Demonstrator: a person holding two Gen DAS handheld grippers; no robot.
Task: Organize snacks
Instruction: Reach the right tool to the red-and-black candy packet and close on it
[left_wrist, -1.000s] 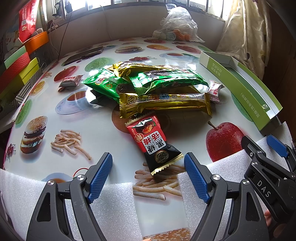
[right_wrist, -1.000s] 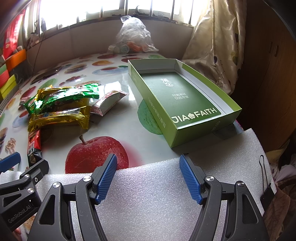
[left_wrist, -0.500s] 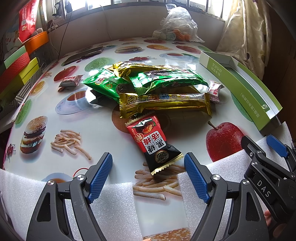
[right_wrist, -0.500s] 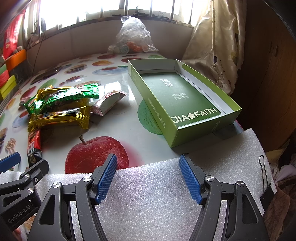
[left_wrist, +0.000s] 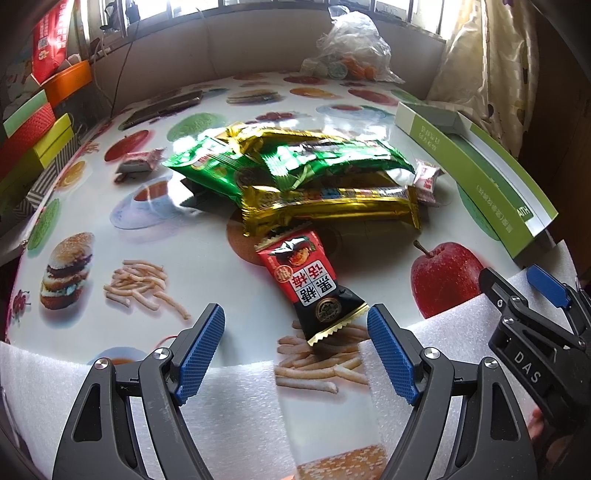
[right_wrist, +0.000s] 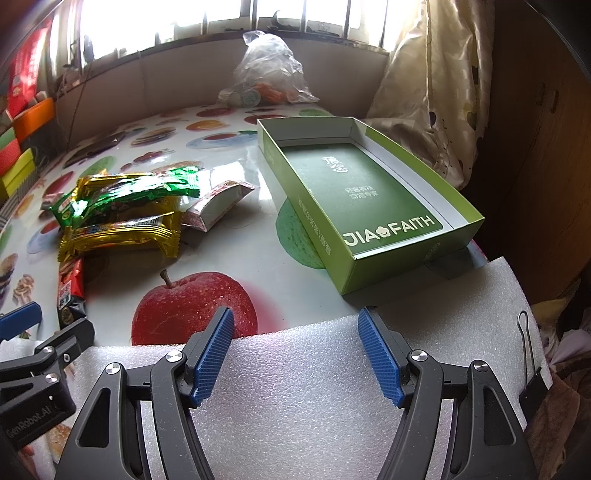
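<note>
Bright window (right_wrist: 258, 22) backlight, tabletop (left_wrist: 332, 122) glare, fisheye-warped dark corners.

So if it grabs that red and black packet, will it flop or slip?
The red and black packet looks like thin glossy foil, so probably slippery and light. It lies flat with crimped ends, so it would likely bend rather than stay stiff.

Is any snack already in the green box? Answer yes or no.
No: the right wrist view shows the green box holding only its printed liner, while the snack packets lie on the table beside it.
</note>
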